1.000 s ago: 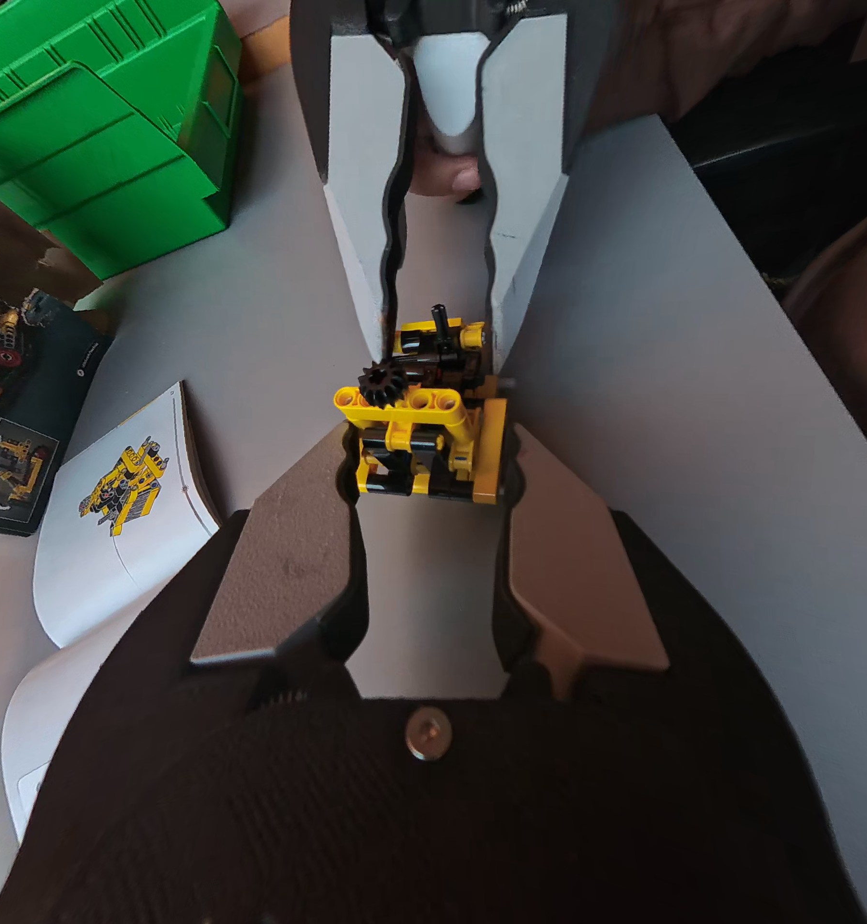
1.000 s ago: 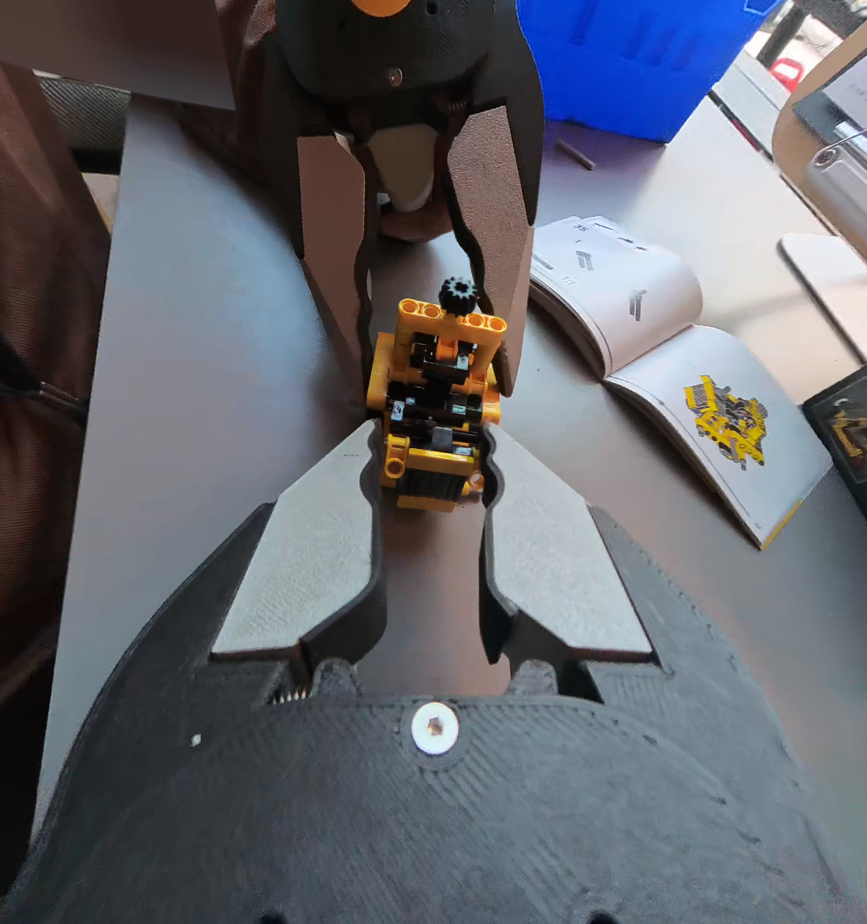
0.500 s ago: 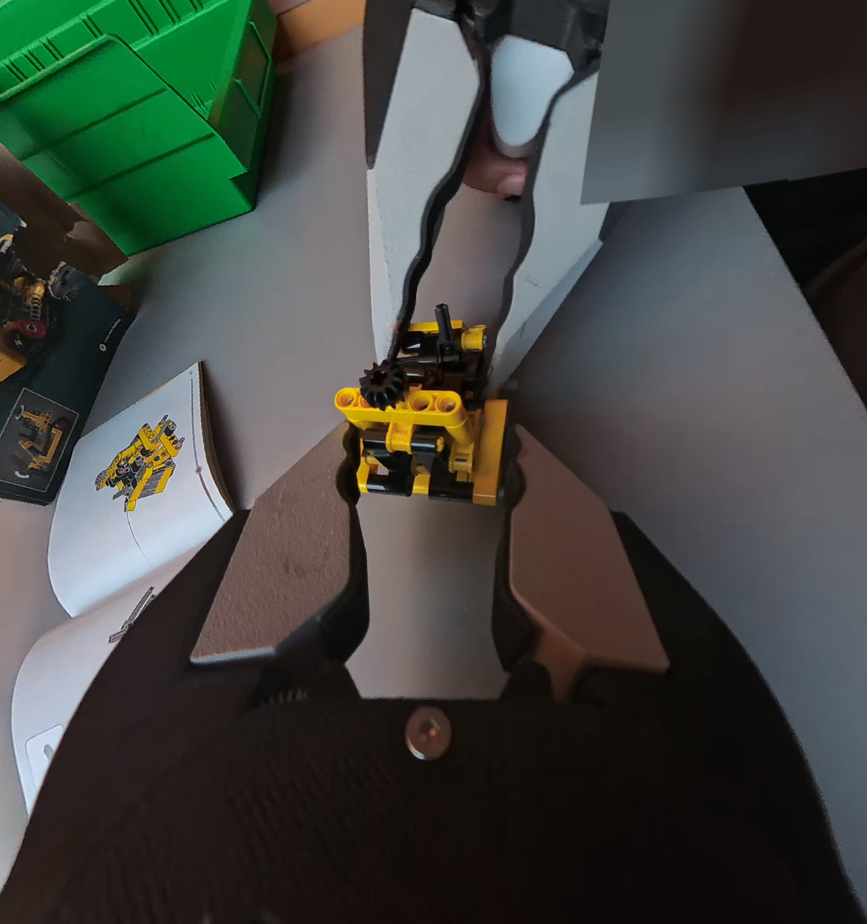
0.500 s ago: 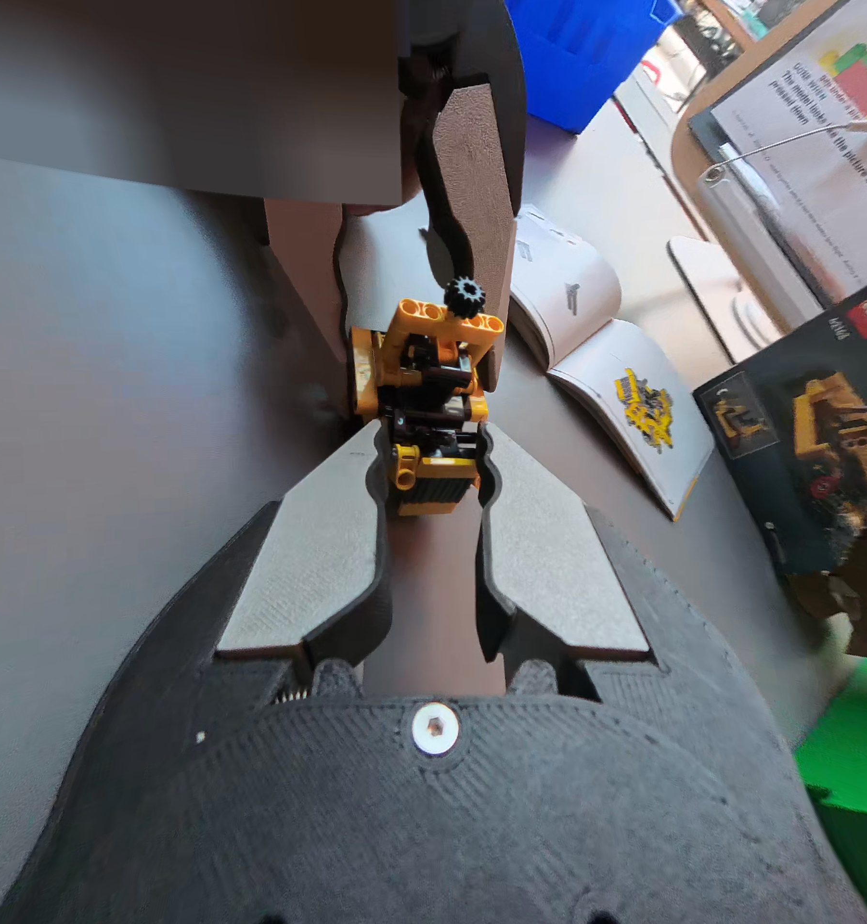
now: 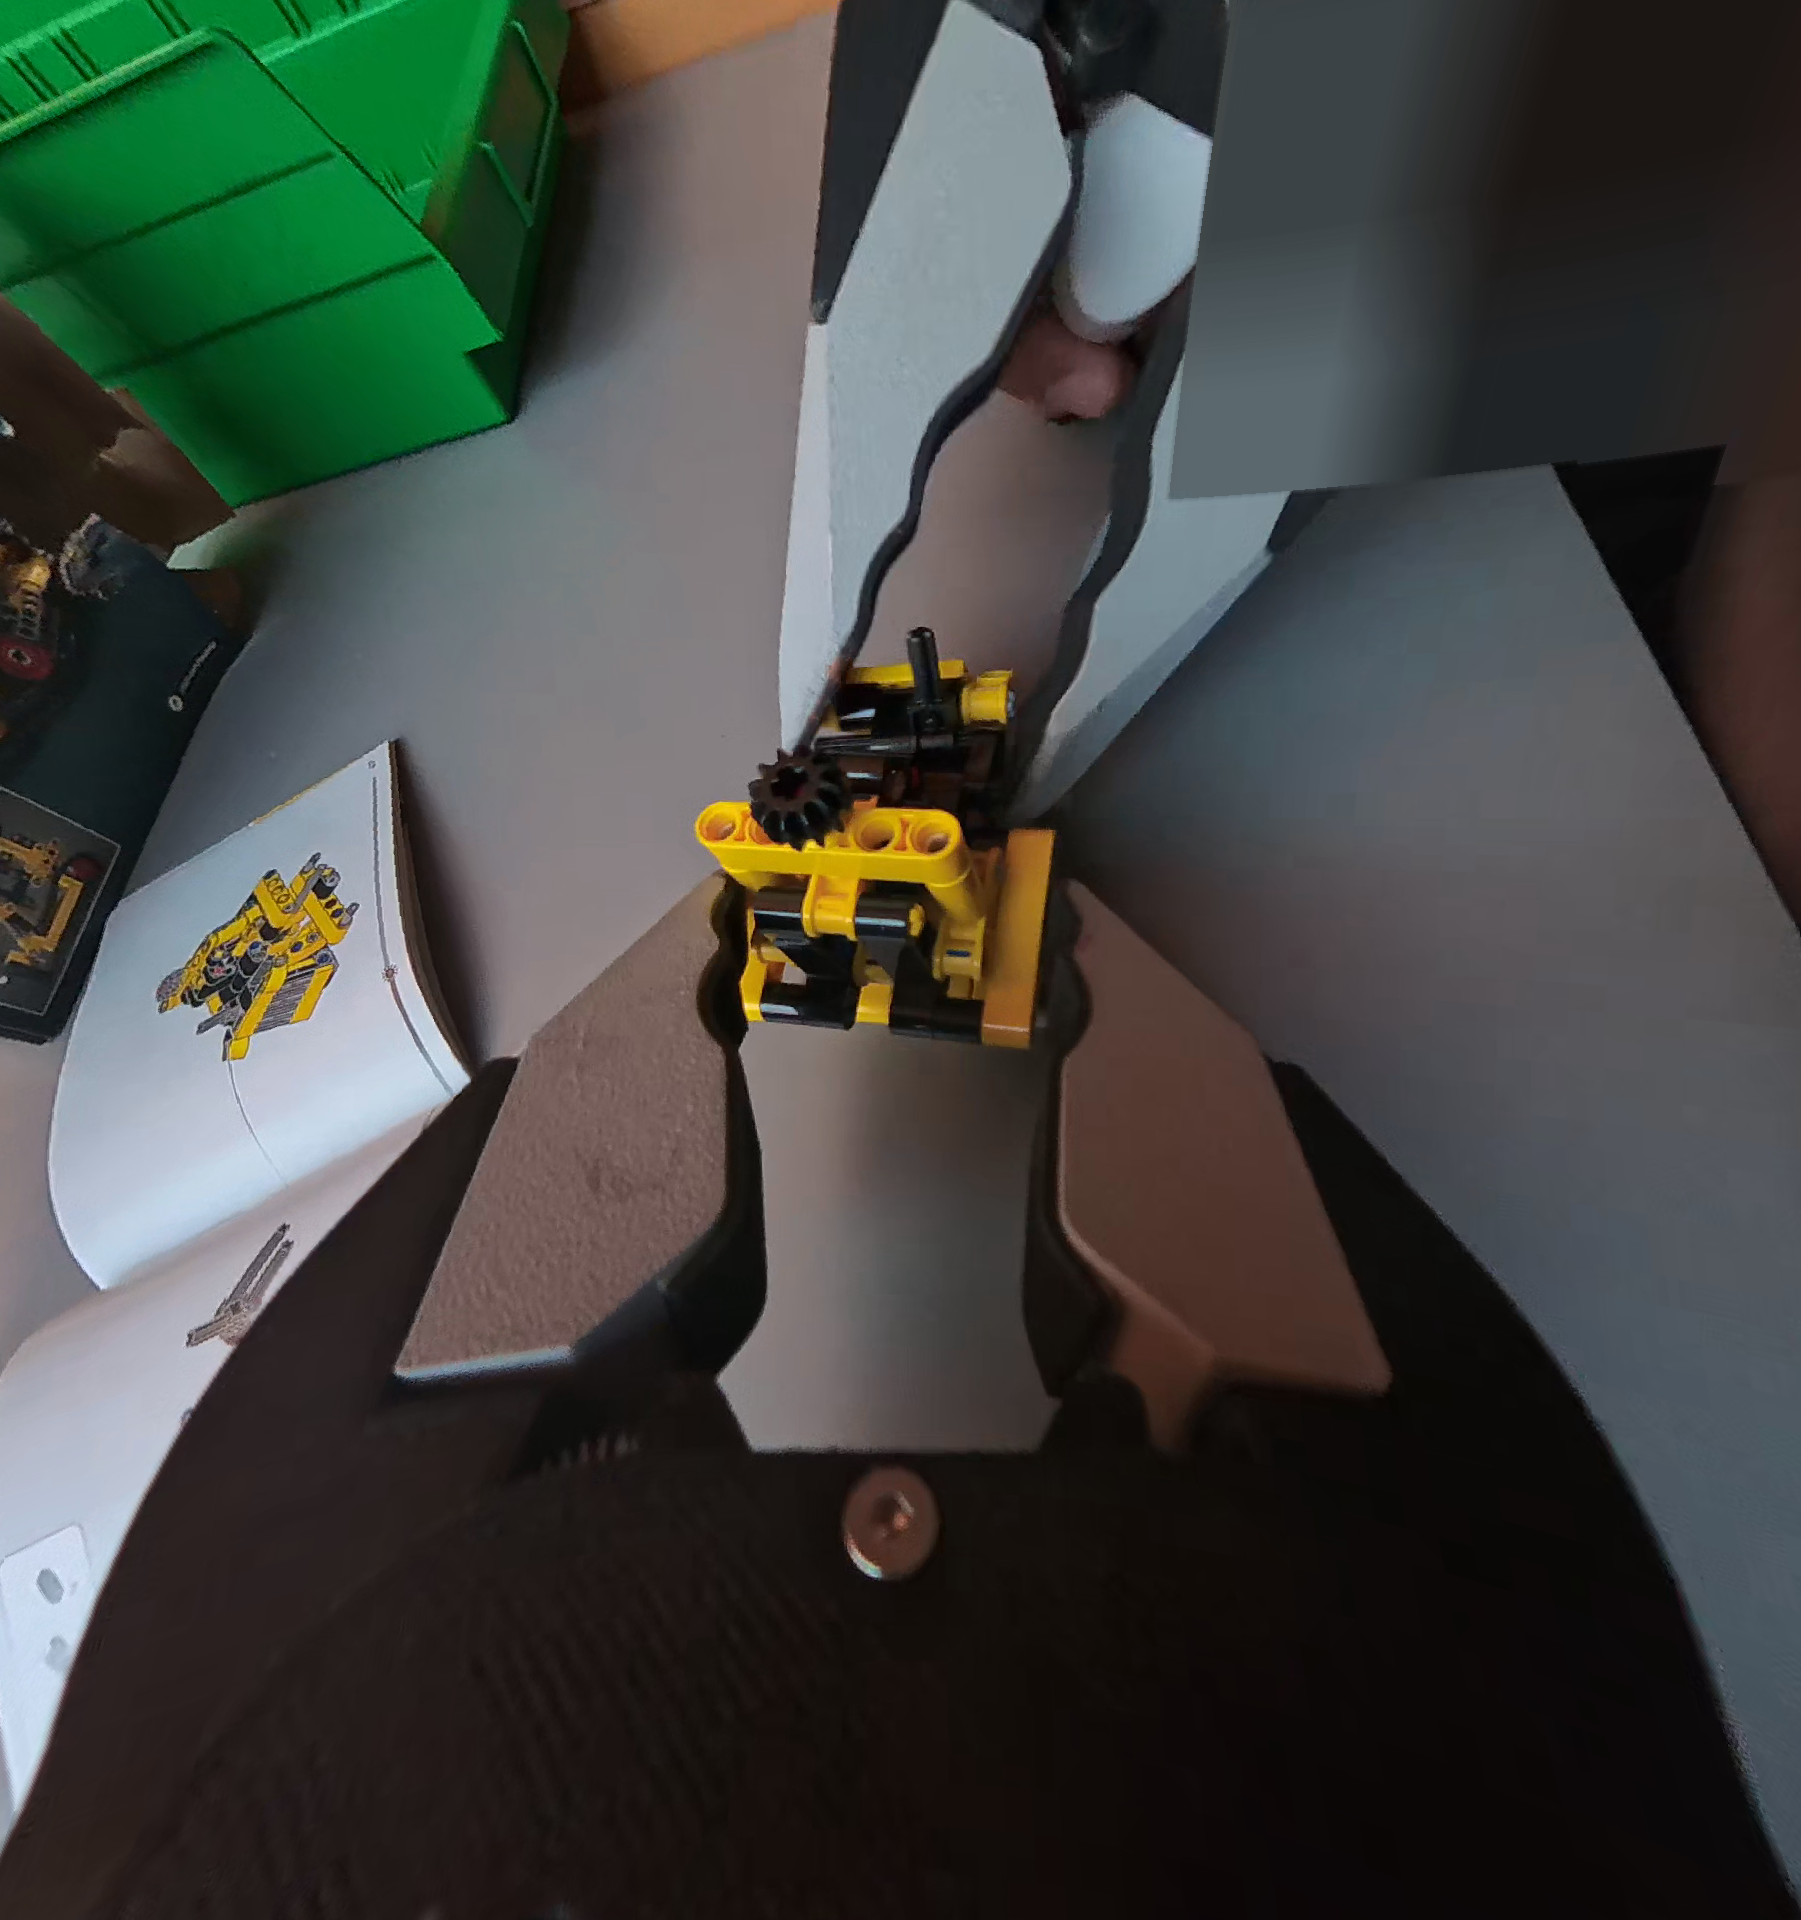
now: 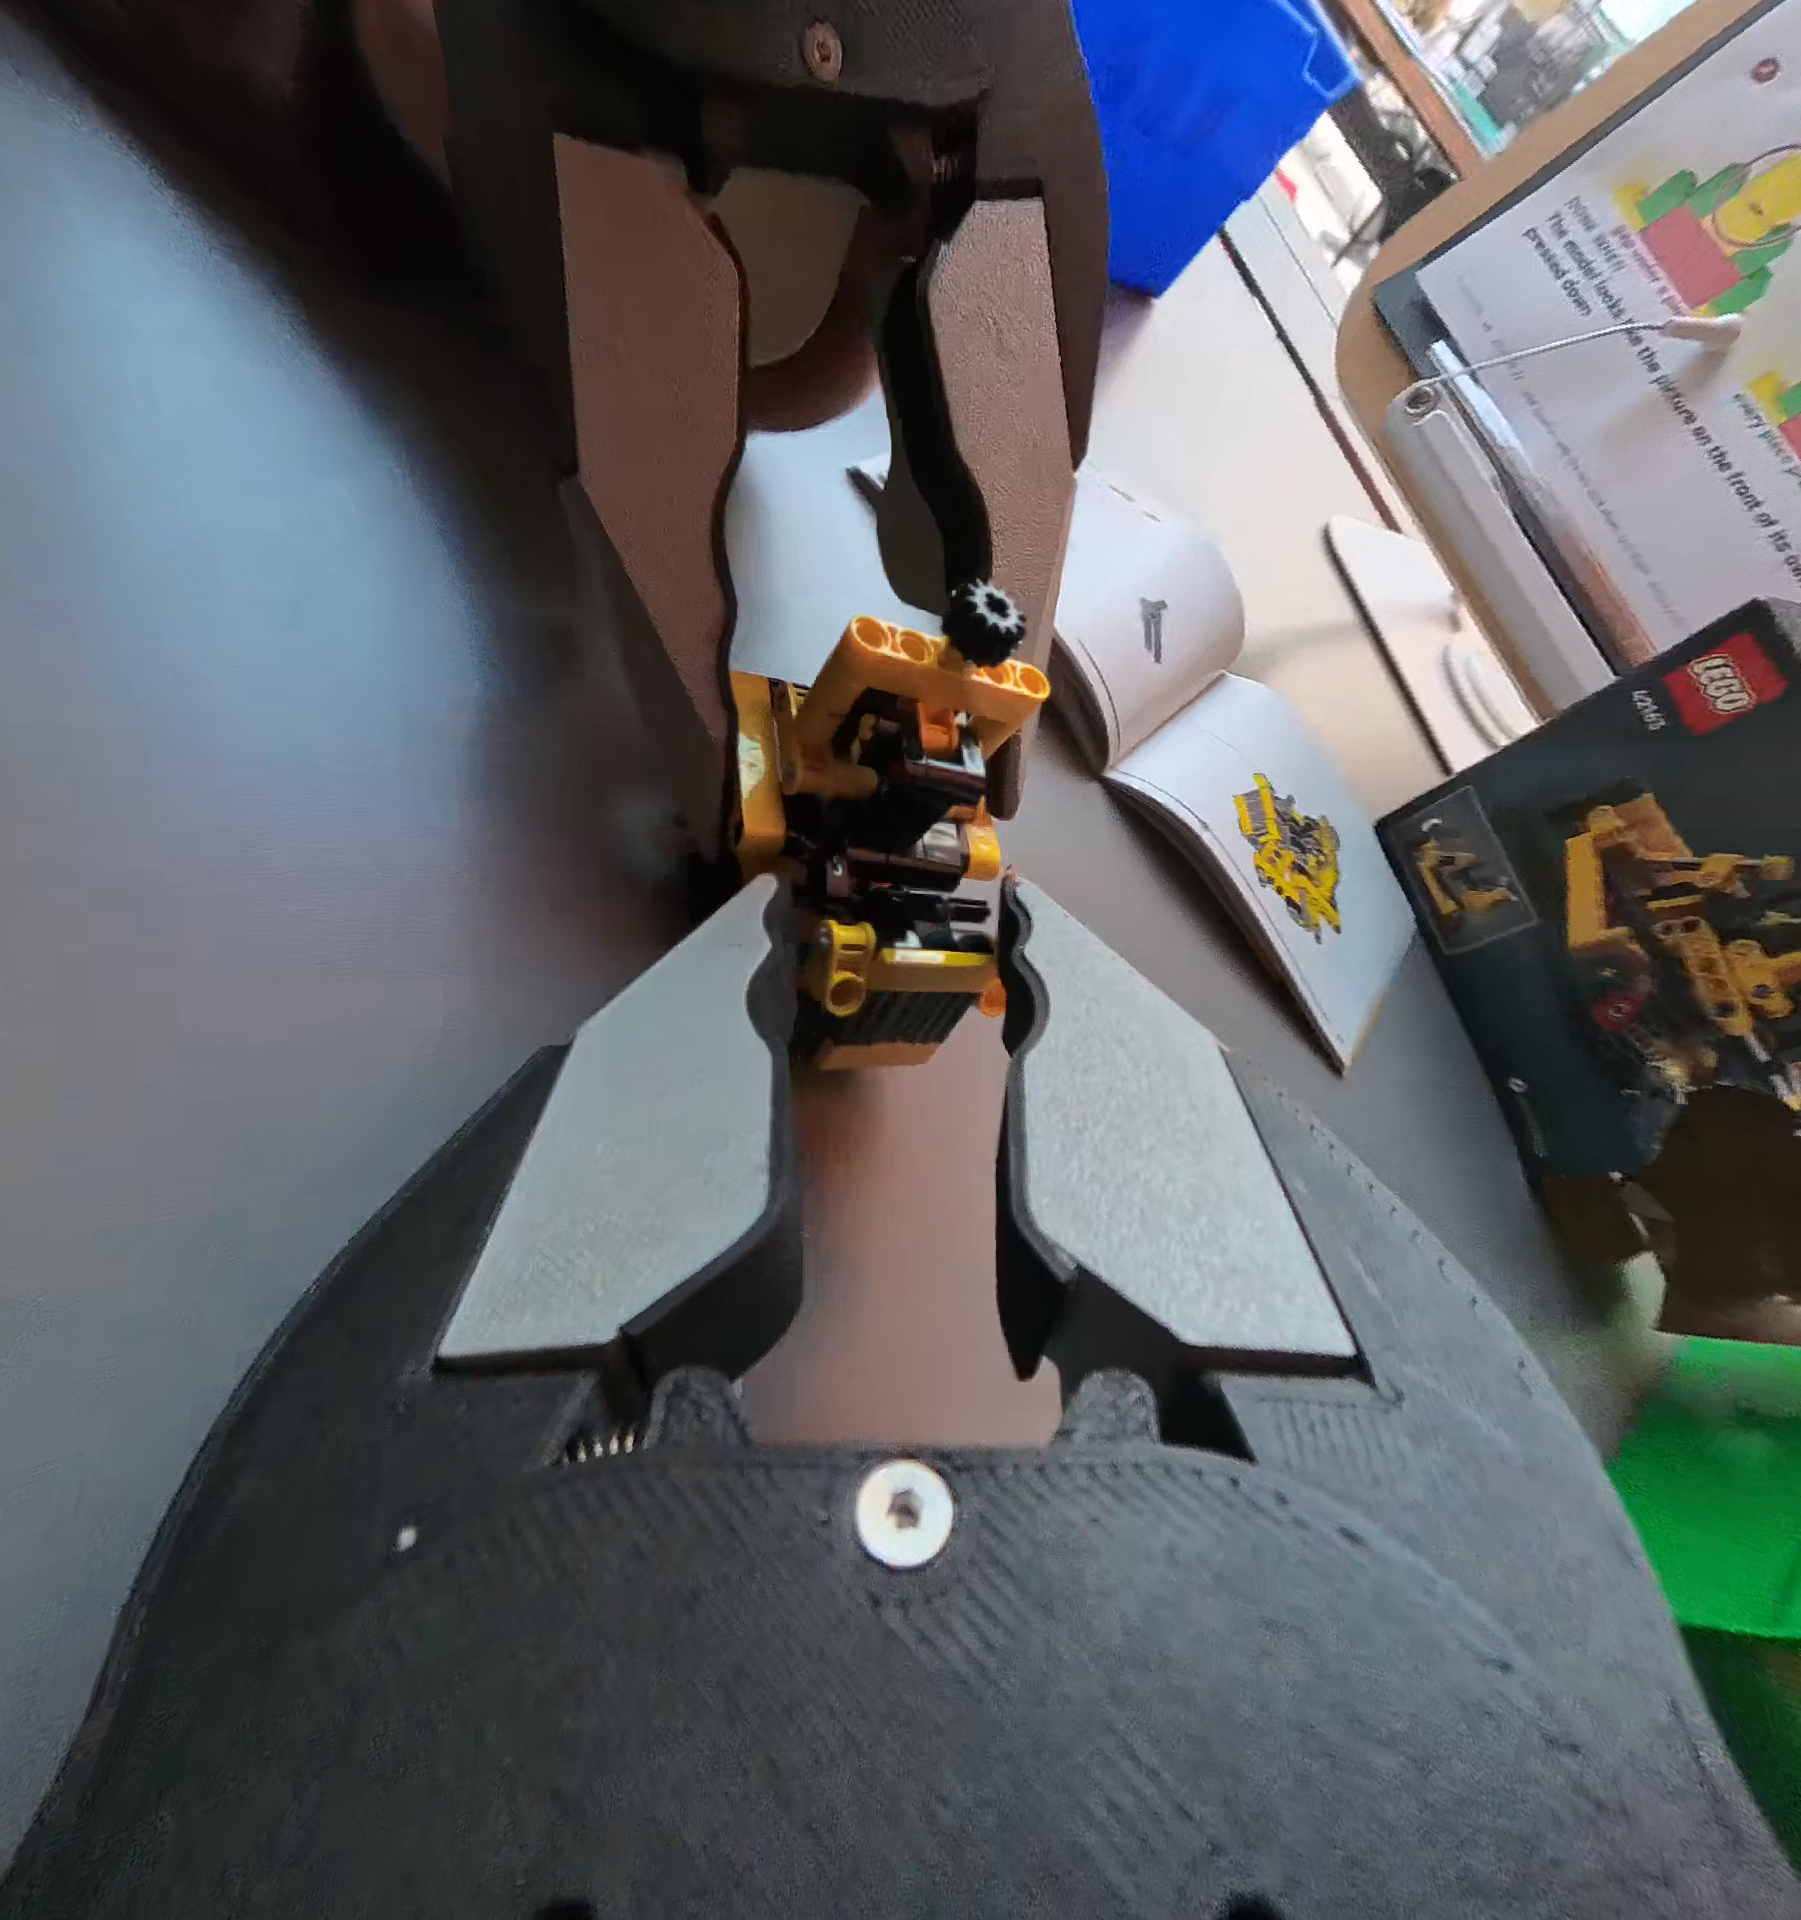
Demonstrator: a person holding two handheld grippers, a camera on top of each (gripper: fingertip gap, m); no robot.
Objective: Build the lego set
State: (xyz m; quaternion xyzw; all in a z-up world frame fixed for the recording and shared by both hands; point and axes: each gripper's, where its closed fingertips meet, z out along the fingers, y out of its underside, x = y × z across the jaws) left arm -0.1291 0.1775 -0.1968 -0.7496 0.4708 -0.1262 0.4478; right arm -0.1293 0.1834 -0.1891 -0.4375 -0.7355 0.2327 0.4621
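Note:
A small yellow and black lego model (image 5: 880,925) with a black gear (image 5: 798,798) on top is held above the grey table (image 5: 1447,935) between both grippers. My left gripper (image 5: 891,935), with brown fingers, is shut on its near end. The right gripper (image 5: 927,727), with grey fingers, comes in from the far side and grips the other end. In the right wrist view my right gripper (image 6: 891,914) is shut on the model (image 6: 896,831), and the left gripper (image 6: 854,790) holds its far end below the gear (image 6: 984,621).
An open instruction booklet (image 5: 241,997) and the dark lego box (image 5: 34,790) lie left of the grippers, with a green bin (image 5: 231,229) behind them. In the right wrist view the booklet (image 6: 1249,831), the box (image 6: 1644,894), a blue bin (image 6: 1197,125) and a clipboard stand (image 6: 1644,312) are on the right. The tips of both grippers are at nearly the same place.
Both grippers have turned together with the model held between them. The right wrist view has swung right, so the box and green bin come into view. Both grips stay the same.

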